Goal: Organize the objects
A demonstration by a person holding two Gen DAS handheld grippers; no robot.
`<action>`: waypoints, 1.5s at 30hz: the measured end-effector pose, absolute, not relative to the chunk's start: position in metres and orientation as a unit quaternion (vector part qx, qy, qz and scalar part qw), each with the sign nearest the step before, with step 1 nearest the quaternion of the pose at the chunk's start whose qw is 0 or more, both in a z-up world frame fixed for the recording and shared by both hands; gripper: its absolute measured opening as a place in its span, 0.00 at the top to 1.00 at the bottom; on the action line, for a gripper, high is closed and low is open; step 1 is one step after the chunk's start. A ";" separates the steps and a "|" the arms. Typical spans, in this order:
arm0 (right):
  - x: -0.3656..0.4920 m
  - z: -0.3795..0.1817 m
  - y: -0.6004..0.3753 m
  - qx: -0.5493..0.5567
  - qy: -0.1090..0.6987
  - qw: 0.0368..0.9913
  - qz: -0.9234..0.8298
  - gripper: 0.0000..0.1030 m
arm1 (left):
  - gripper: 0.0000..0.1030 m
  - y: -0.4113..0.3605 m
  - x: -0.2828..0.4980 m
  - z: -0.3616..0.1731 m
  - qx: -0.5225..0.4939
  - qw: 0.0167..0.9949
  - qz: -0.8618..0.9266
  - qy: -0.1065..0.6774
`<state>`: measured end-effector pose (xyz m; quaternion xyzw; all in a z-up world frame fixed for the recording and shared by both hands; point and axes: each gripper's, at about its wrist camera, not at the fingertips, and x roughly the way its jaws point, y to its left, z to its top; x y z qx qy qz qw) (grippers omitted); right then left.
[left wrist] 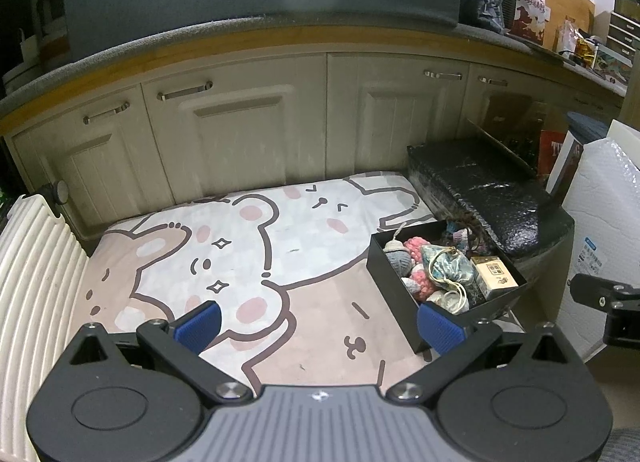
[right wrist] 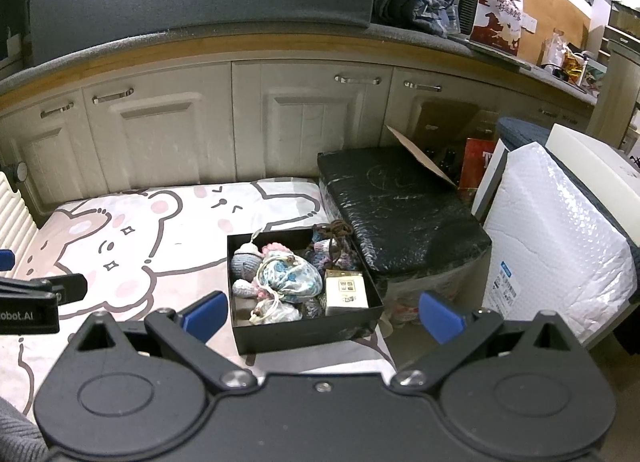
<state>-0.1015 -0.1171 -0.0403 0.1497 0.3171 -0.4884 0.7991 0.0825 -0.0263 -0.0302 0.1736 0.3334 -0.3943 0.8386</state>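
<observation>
Since black box [right wrist: 304, 326] at mat's [right wrist: 172, 230] 4 o'clock corner already holds pouches, crochet toys and small carton [right wrist: 346, 292], mat otherwise bare: you look nearly done. Left gripper [left wrist: 320, 326] and right gripper [right wrist: 322, 316] fingers spread, empty.

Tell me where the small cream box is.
The cream box sits in the black tray's front right corner, just right of the floral pouch; the tray lies on the cartoon mat beside the black bundle.

A lived-in home, by the look of it. Cream cabinet doors [left wrist: 236, 142] run under a cluttered counter [right wrist: 460, 42]. A cartoon bear mat [left wrist: 224, 262] covers the floor.
</observation>
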 end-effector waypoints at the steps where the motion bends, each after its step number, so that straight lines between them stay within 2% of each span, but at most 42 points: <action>1: -0.102 -0.040 -0.117 0.149 0.317 0.799 -0.489 0.00 | 0.00 -0.026 0.082 -0.030 0.174 0.838 -0.395 0.333; 45: -0.100 -0.040 -0.116 0.142 0.317 0.799 -0.491 0.00 | 0.00 -0.025 0.082 -0.033 0.178 0.831 -0.408 0.334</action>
